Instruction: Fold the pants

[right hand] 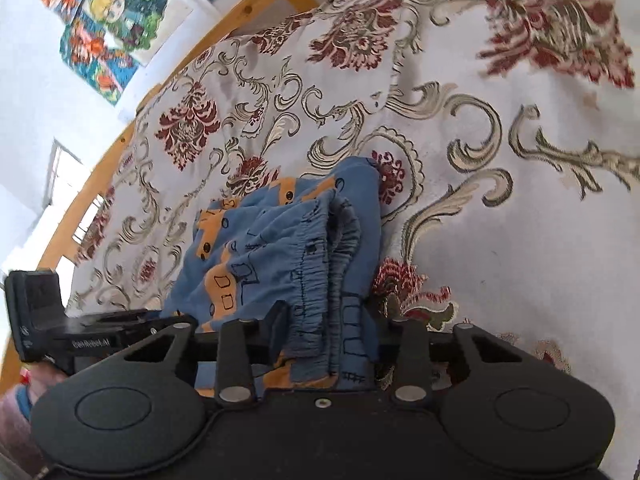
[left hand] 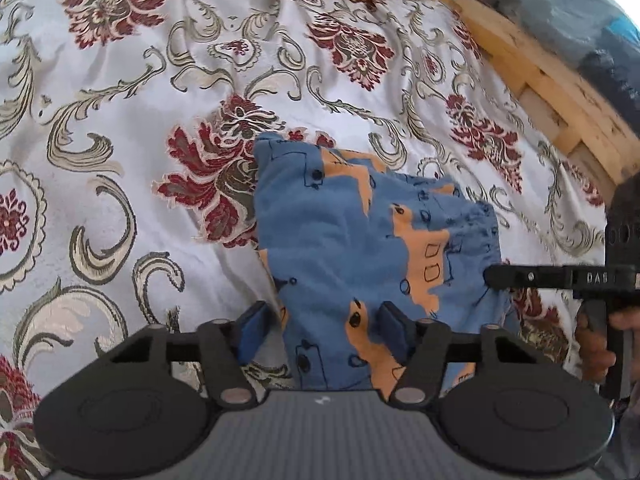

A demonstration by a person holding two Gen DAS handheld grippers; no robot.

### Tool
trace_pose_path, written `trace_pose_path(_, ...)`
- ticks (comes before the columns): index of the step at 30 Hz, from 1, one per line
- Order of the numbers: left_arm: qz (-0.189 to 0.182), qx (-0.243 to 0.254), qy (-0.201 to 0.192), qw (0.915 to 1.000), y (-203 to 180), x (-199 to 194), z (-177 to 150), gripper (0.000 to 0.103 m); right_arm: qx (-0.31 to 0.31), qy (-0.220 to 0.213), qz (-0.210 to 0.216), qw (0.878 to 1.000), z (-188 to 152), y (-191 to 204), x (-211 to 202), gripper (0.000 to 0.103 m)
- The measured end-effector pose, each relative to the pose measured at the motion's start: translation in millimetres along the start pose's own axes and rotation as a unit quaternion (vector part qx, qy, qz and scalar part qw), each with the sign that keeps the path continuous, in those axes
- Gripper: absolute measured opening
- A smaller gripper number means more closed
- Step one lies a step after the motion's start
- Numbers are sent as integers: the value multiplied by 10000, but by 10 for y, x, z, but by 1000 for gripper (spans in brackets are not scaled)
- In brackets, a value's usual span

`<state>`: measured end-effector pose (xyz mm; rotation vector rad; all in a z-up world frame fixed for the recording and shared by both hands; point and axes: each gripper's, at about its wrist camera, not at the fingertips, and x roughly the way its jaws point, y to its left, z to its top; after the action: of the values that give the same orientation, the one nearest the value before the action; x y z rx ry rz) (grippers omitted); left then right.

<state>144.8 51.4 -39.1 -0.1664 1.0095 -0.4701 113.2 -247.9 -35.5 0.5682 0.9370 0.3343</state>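
Small blue pants (left hand: 332,232) with orange vehicle prints lie bunched on a floral bedspread (left hand: 120,120). My left gripper (left hand: 325,322) straddles their near edge, with cloth between its blue pads and a sliver of space at the left pad. In the right wrist view the gathered waistband (right hand: 320,264) of the pants (right hand: 240,256) fills the space between the fingers of my right gripper (right hand: 332,328), which press on it. From the left wrist view, the right gripper (left hand: 494,276) shows side-on at the pants' right edge, with a hand (left hand: 596,348) on its handle.
The bedspread (right hand: 520,240) covers the bed all around the pants. A wooden bed frame (left hand: 540,68) curves along the far right, with a grey and blue bundle (left hand: 580,12) beyond it. Colourful pictures (right hand: 108,12) hang on the white wall behind the frame (right hand: 224,20).
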Motion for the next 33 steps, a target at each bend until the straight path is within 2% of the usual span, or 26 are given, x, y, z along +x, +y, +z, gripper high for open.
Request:
trace_pose_path(10,-100,-58,-52,9999,17,-34,13,22,-831,-384,-620,9939,-95,378,-113,27)
trace_pose_path(13,-76,-91,-63,9999,-2,-59,21,20,-1063,-439,-771,9904,-130,464,-132,27)
trace_pose_path(20,209,187,-80,9996,-124,-55,6,20,-1032,-537,-942,9887,-182,472,-90,27)
trace_pose_path(26,210,92,-153,9996,-112,-68,-16,18,-1714,-724,-1351,9732,-273,734,-115,24)
trace_pose_path(33,705,698,-344,9945,-375,-163,-83,16,-2185,-954,-1596,9580,-392,951,-173,23)
